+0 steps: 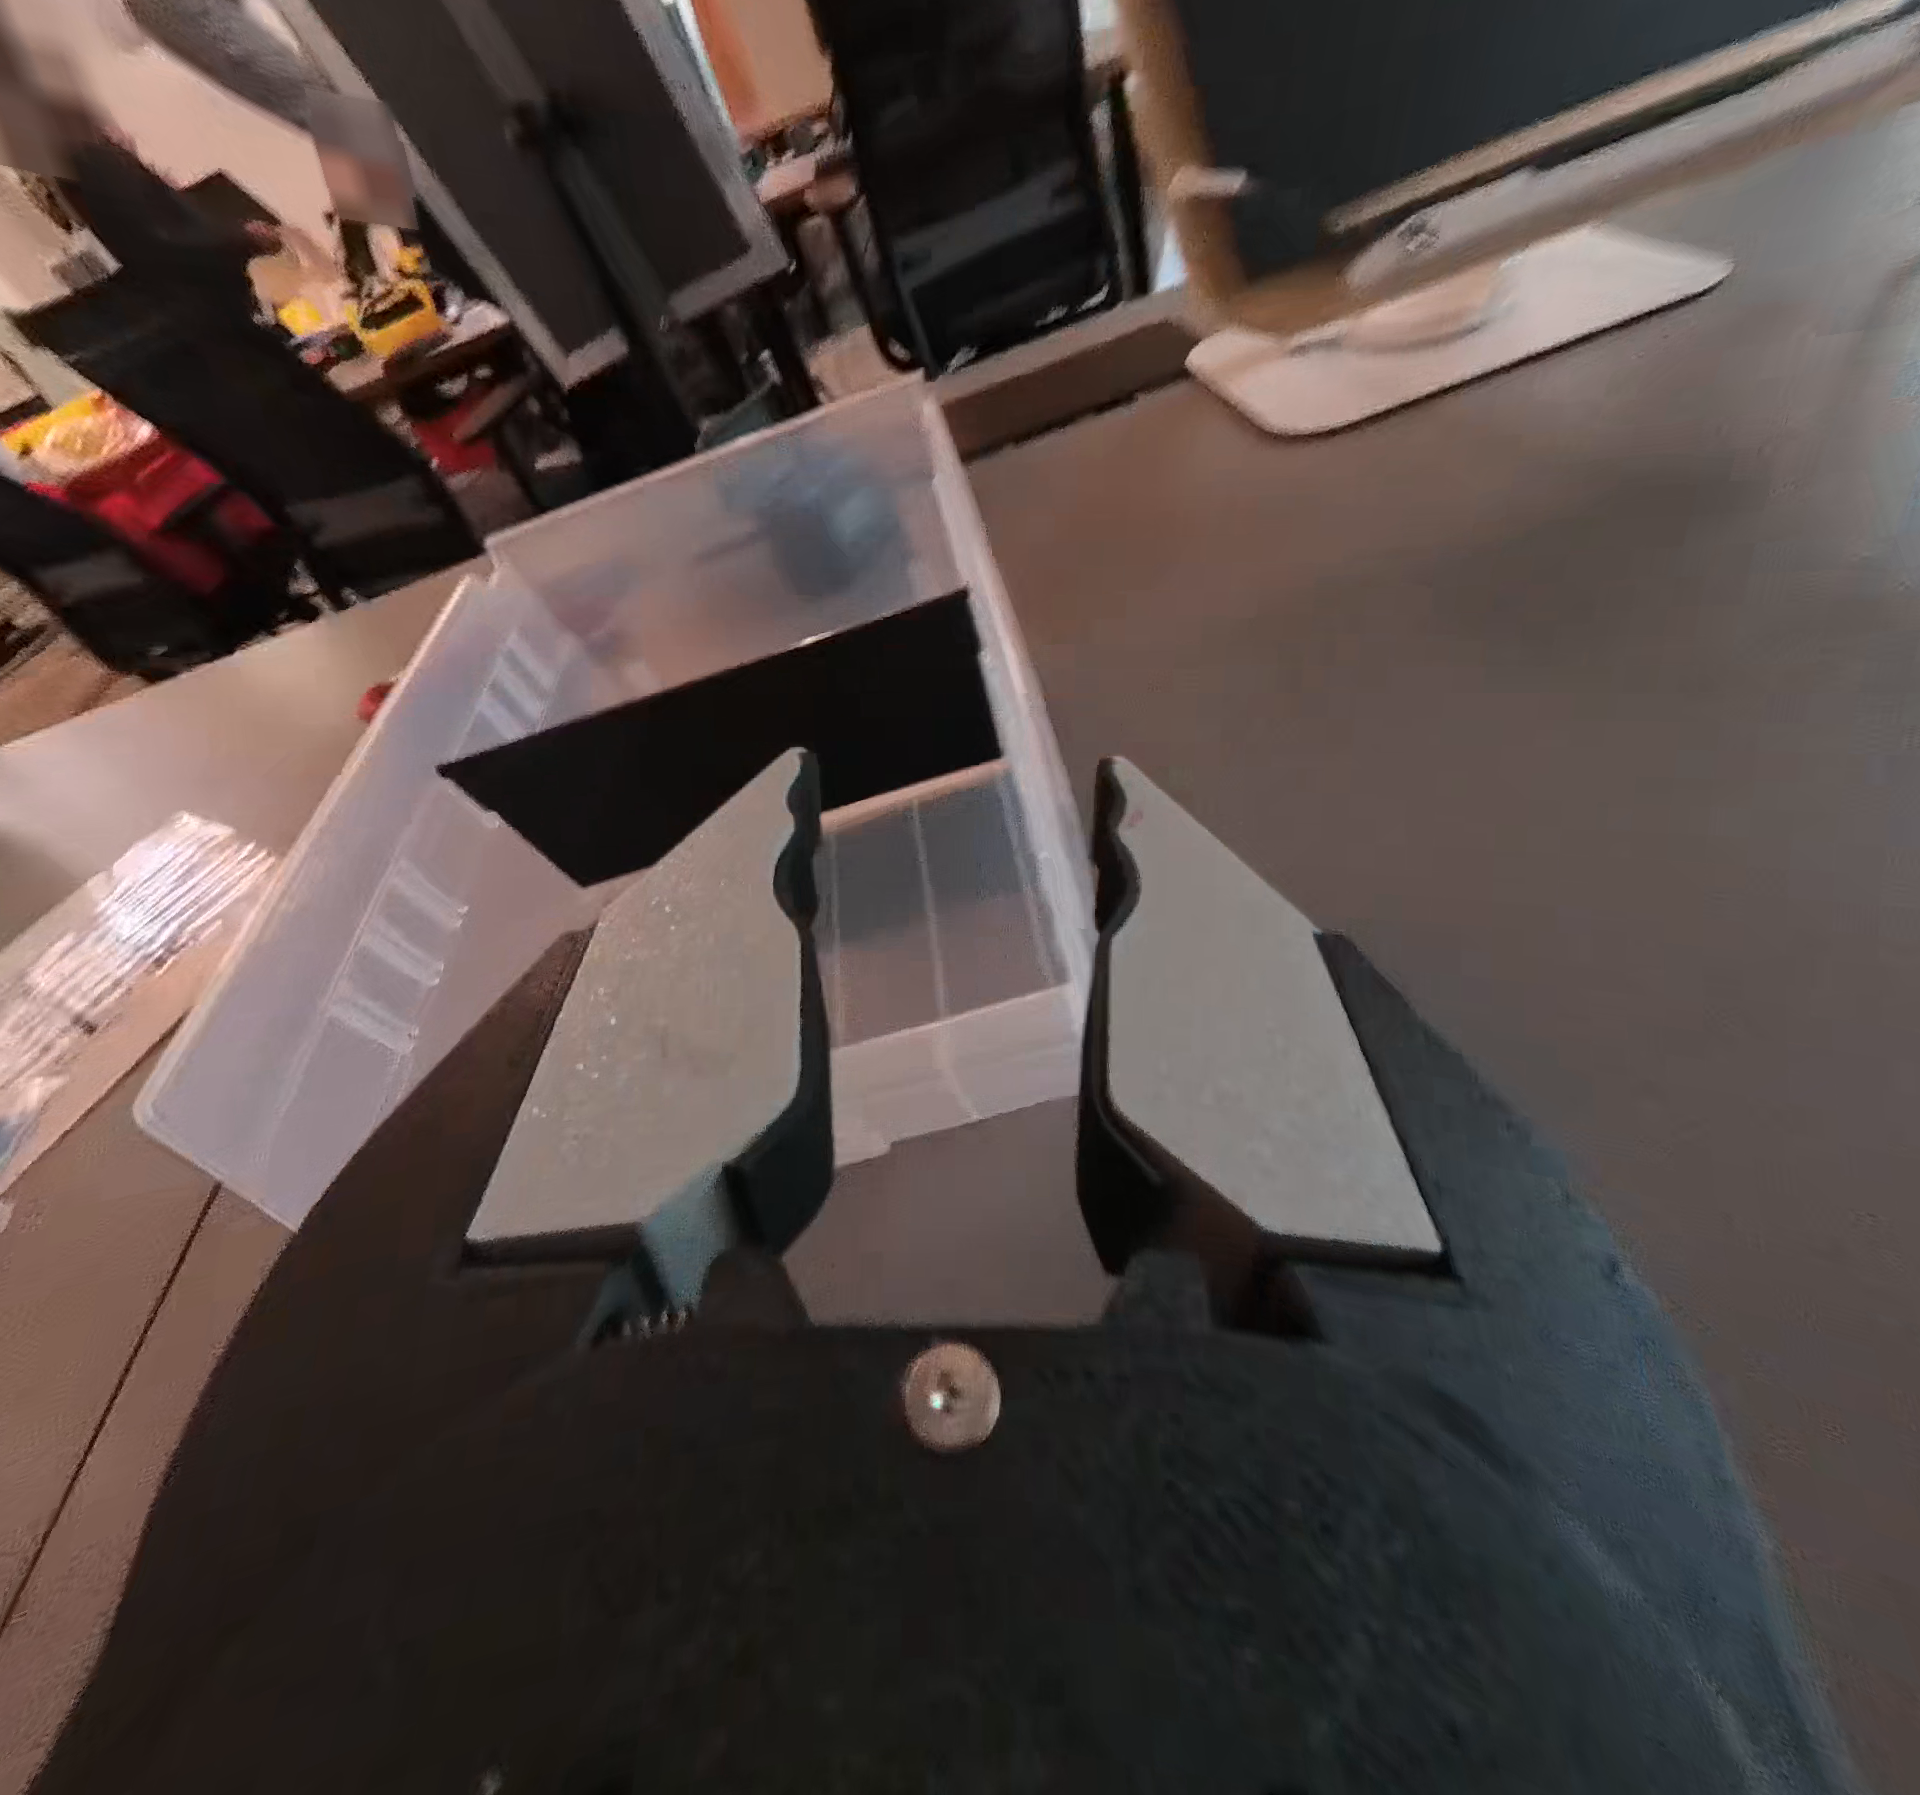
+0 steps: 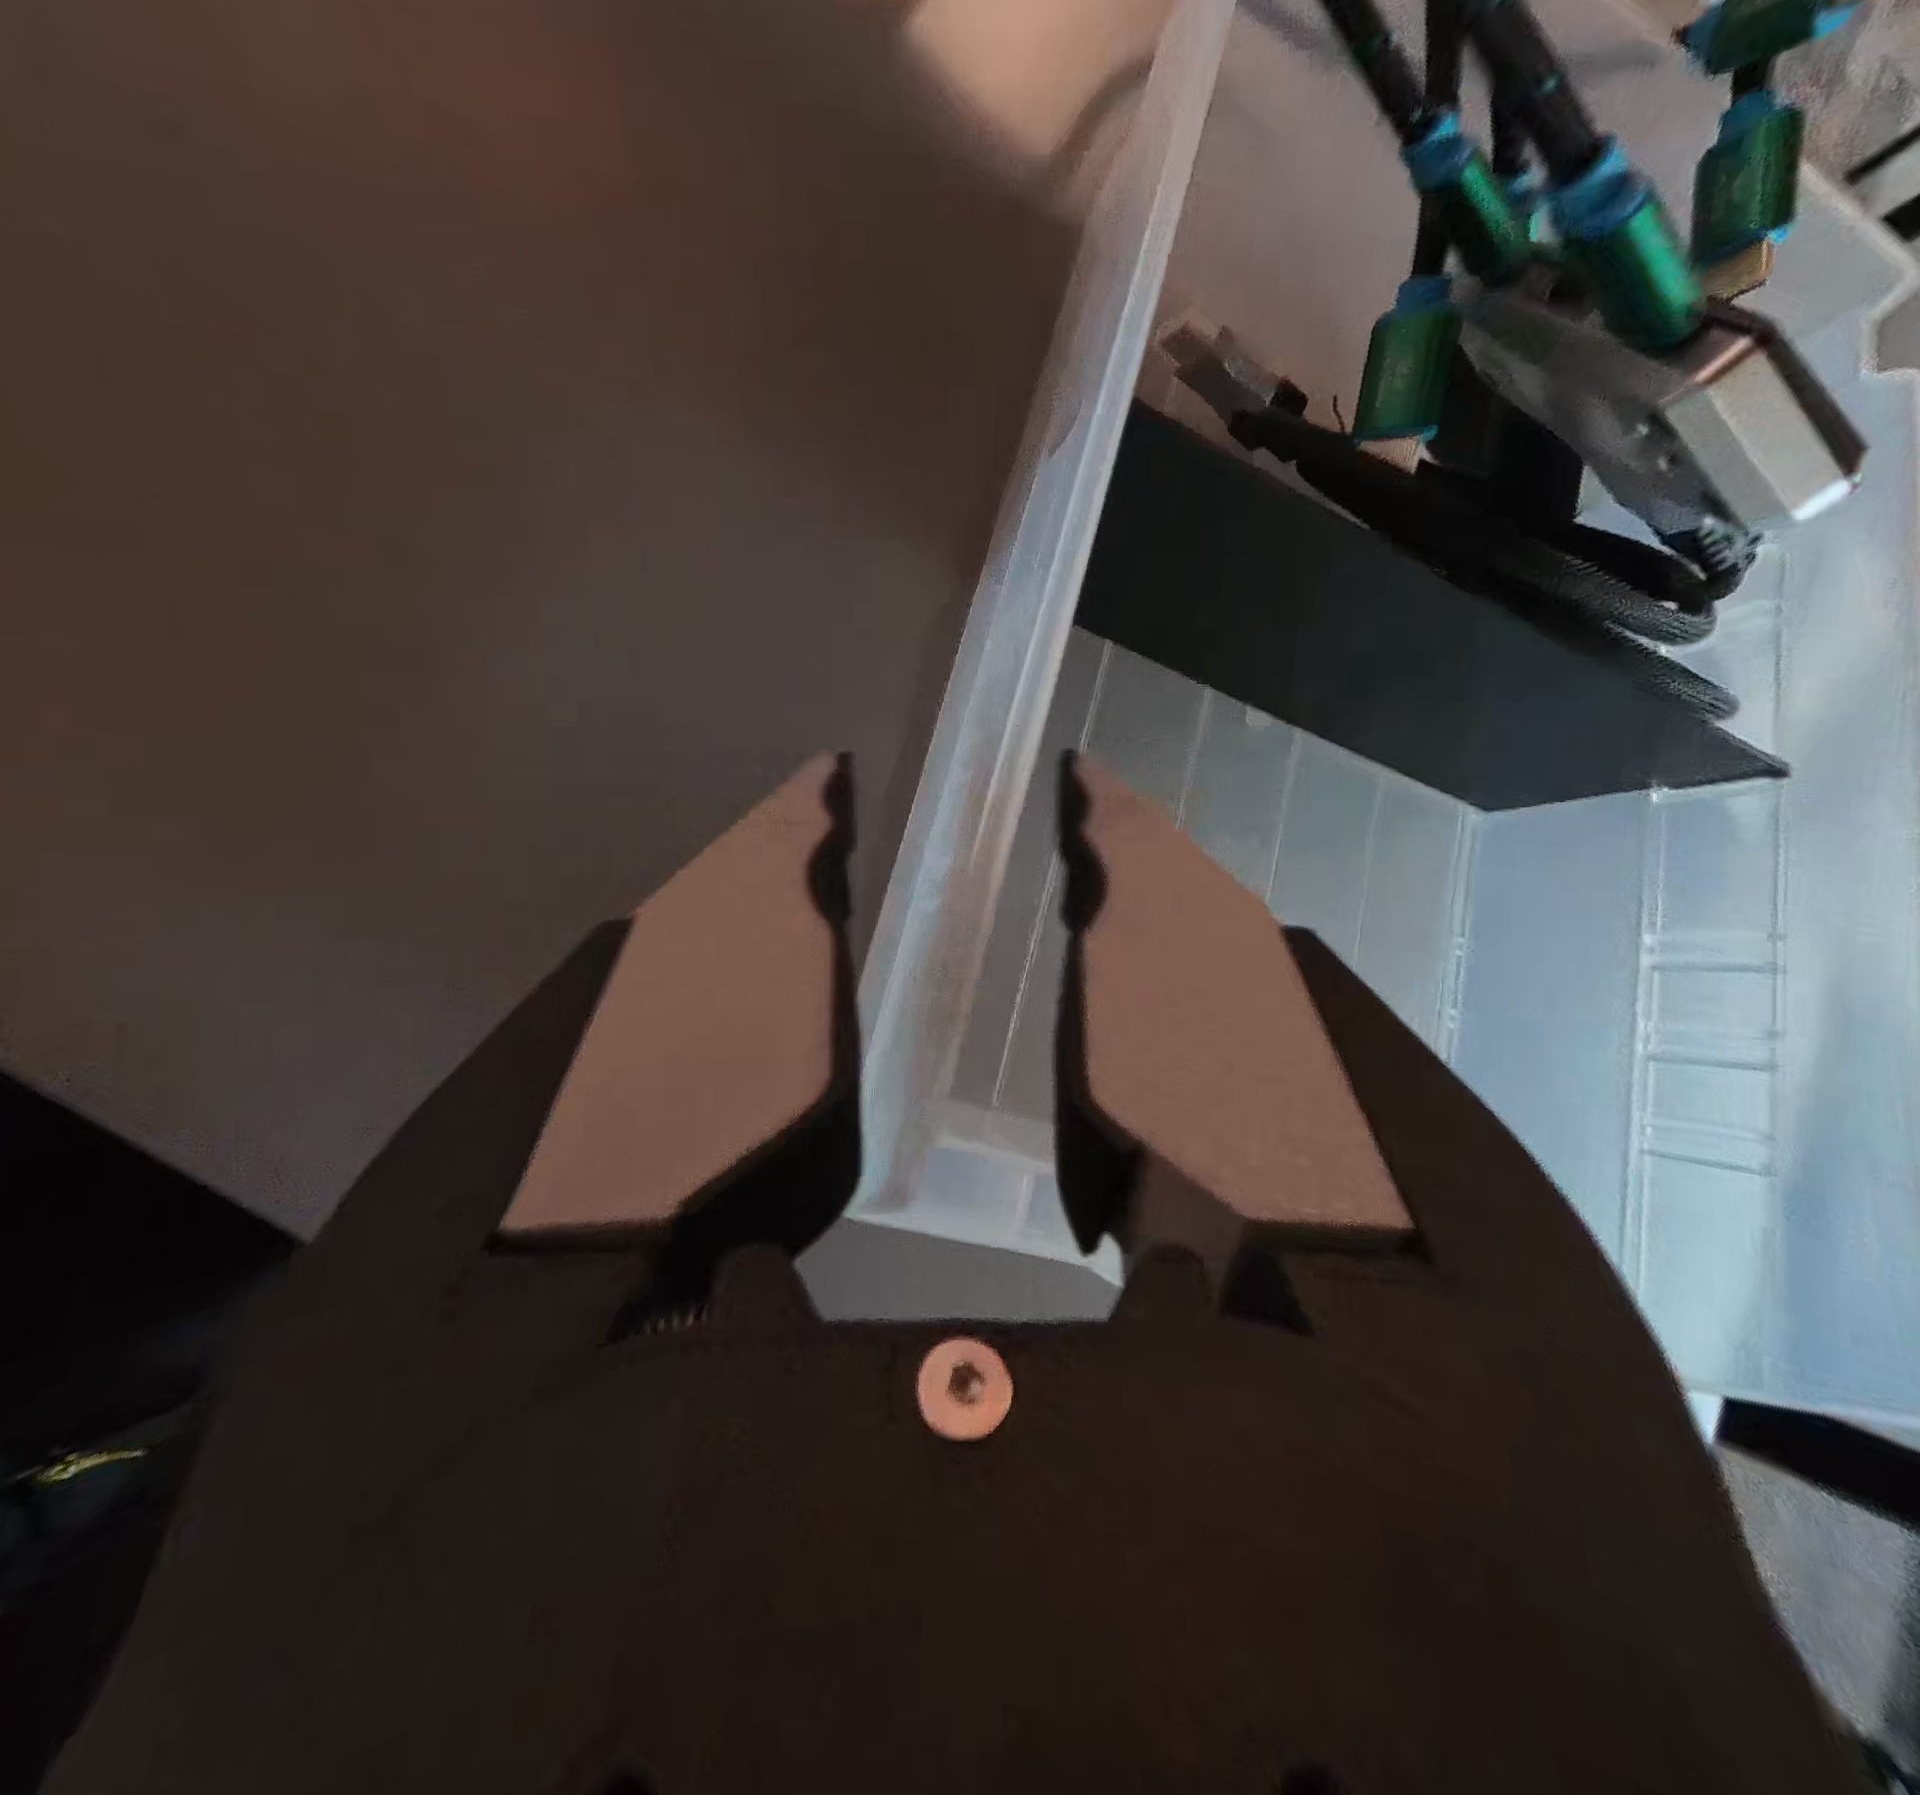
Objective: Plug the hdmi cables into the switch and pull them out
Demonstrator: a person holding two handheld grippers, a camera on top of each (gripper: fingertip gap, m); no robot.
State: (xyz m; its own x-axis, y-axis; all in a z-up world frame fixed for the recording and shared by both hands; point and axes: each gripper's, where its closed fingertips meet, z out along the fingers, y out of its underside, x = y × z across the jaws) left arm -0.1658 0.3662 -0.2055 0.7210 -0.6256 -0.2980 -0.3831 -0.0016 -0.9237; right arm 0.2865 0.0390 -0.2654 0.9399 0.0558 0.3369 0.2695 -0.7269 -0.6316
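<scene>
Right wrist view: my right gripper (image 2: pixel 951 914) straddles the clear bin's wall (image 2: pixel 1039 706), unclenched; green-plugged HDMI cables (image 2: pixel 1621 239) and switch (image 2: pixel 1662 415) lie ahead-right. Left gripper (image 1: pixel 956 872) gapes empty.

In the bin (image 2: pixel 1039 706), a divider (image 2: pixel 1403 644) crosses its width, with the switch (image 2: pixel 1621 395) and cables (image 2: pixel 1455 83) behind it.

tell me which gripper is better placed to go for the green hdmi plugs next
Right, probably. The right gripper is open astride the clear bin's wall, with the green plugs and switch just ahead. The left gripper, also open, sits at the bin's other end.
</scene>
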